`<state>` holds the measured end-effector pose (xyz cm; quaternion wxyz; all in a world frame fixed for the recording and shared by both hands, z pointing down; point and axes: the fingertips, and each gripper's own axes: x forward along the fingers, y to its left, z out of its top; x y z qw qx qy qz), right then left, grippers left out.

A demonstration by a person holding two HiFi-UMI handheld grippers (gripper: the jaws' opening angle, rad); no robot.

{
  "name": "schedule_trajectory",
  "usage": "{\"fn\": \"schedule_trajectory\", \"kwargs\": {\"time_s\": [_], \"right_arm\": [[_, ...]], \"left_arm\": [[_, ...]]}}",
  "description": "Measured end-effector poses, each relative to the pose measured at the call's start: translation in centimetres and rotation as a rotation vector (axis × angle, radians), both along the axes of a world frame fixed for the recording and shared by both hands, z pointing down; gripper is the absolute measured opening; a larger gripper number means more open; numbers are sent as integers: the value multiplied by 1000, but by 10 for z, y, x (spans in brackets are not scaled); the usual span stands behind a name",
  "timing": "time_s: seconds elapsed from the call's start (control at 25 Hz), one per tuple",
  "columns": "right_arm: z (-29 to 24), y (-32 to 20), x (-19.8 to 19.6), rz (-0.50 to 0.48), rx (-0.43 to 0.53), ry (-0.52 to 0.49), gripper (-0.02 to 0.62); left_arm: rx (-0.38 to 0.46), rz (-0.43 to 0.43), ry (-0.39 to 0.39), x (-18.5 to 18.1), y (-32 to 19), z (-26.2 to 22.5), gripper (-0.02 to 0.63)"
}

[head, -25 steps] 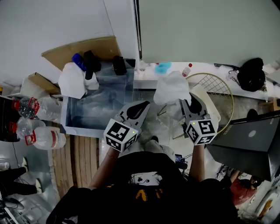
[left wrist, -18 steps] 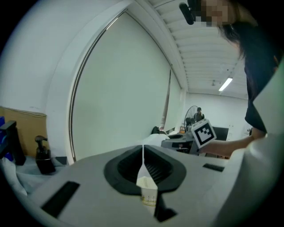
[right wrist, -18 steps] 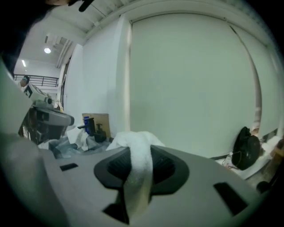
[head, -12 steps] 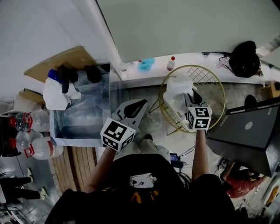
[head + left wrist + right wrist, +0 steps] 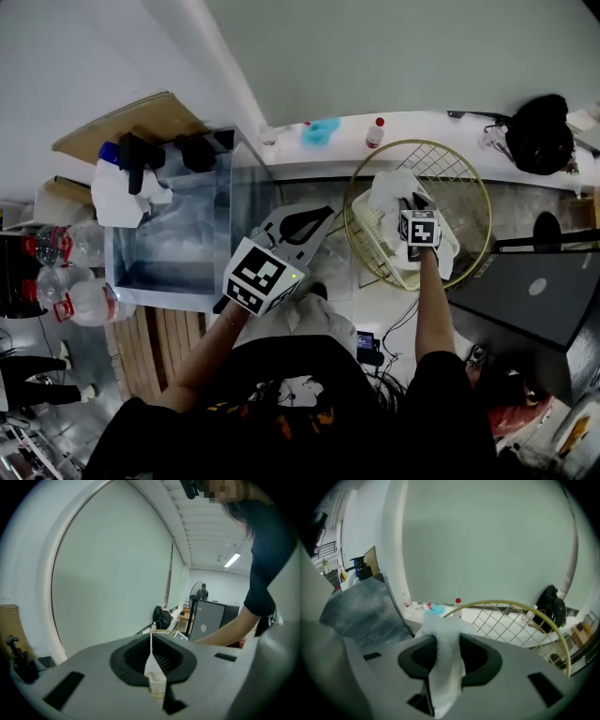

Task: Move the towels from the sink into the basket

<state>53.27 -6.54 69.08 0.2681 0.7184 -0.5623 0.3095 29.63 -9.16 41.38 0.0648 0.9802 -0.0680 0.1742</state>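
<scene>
Right gripper [image 5: 410,203] dropped into basket [image 5: 484,192], 3 o'clock of sink [image 5: 169,289]; jaws just easing apart, still pinching white towel [image 5: 392,186]. Left gripper [image 5: 314,219] closed, empty.

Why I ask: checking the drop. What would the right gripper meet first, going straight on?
Probably the basket, its far wire wall; depth unclear. The right gripper, jaws just opening, has the towel between them.

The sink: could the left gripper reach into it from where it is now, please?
Probably yes: the left gripper hangs right beside the sink, whose top is open, and nothing stands between them. Its jaws are shut.
</scene>
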Motion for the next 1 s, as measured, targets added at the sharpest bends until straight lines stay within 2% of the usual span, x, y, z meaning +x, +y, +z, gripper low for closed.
{"fn": "schedule_trajectory", "kwargs": {"time_s": [0.12, 0.16, 0.24, 0.4, 0.52, 0.64, 0.84, 1.0], "right_arm": [[32, 1, 7, 24, -81, -8, 158], [38, 1, 6, 30, -92, -19, 193], [48, 2, 2, 39, -90, -68, 230], [44, 3, -10, 4, -52, -99, 236], [25, 2, -22, -18, 9, -131, 230], [-9, -5, -34, -56, 76, -113, 219], [-86, -23, -65, -137, 235, -65, 181], [-156, -33, -105, -190, 399, -84, 169]], "left_arm": [[-1, 10, -12, 5, -1, 3, 15], [-2, 9, -7, 6, -1, 2, 15], [-5, 7, -3, 7, -1, 3, 15], [-10, 1, -7, 4, 0, 7, 15], [-10, 3, -23, -2, 5, 10, 15], [0, -3, -12, -6, 6, 6, 15], [15, -35, 25, -17, 4, -3, 15], [10, -85, 38, -33, 4, -7, 15]]}}
